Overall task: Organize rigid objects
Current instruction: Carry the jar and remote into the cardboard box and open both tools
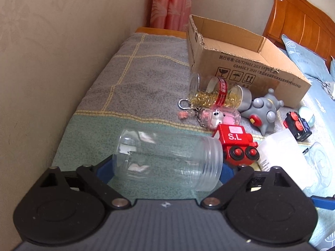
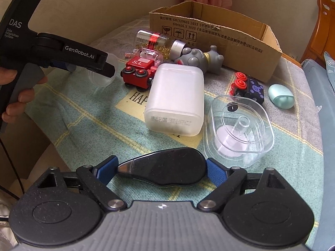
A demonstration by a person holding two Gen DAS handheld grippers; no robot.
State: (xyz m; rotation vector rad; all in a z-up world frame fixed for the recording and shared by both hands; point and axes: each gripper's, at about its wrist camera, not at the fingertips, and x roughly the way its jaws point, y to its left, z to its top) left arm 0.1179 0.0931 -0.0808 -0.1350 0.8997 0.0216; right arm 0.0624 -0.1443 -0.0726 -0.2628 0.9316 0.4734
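**Currently: first picks in hand, transfer to box next**

1. Right gripper (image 2: 160, 171): the blue pads sit against both ends of a glossy black teardrop-shaped case (image 2: 165, 171) lying flat on the checked blanket (image 2: 88, 121). It appears gripped and not yet lifted.
2. Left gripper (image 1: 165, 167): the pads bracket a clear plastic jar (image 1: 167, 159) lying on its side, one at its base and one at its threaded mouth. Contact appears made at both ends.
3. Judged step: pick-up. The next move calls for a straight lift of each item, then a carry to the open cardboard box (image 2: 219, 35) at the far side.
4. Obstacles along the path, near to far:
   - clear oval container (image 2: 238, 129), just right of the black case
   - frosted white bottle (image 2: 175, 98), centre
   - red toy train (image 2: 139, 73), near the jar's mouth
   - grey figurine (image 2: 199, 58), close to the box's front wall
5. Edges: the blanket drops off at the near left. A wall (image 1: 52, 52) runs along the left side, so the left hand has little room that way.
6. Lift above the clutter before travelling. The box rim must also be cleared.
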